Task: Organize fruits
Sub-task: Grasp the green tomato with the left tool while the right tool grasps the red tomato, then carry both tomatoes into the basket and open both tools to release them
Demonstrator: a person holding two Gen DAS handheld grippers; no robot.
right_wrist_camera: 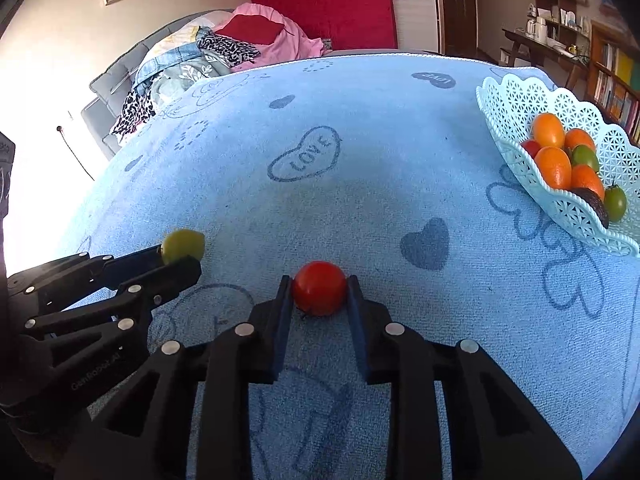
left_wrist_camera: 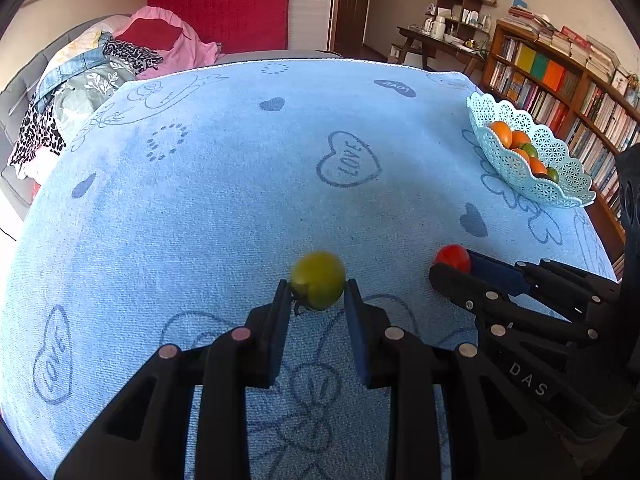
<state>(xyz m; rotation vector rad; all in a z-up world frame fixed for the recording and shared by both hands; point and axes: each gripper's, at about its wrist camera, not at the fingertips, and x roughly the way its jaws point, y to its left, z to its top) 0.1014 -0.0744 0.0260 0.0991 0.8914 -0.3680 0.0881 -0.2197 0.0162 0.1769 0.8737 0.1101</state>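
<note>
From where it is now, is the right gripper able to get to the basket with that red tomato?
Probably yes. The right gripper is shut on the red tomato, and only bare towel lies between it and the basket, ahead to its right.

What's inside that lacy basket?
The lacy basket holds orange fruits, green tomatoes, a bit of a red one and something dark. Whatever lies underneath them is covered.

Bright daylight, blown-out left, fisheye-warped edges
</note>
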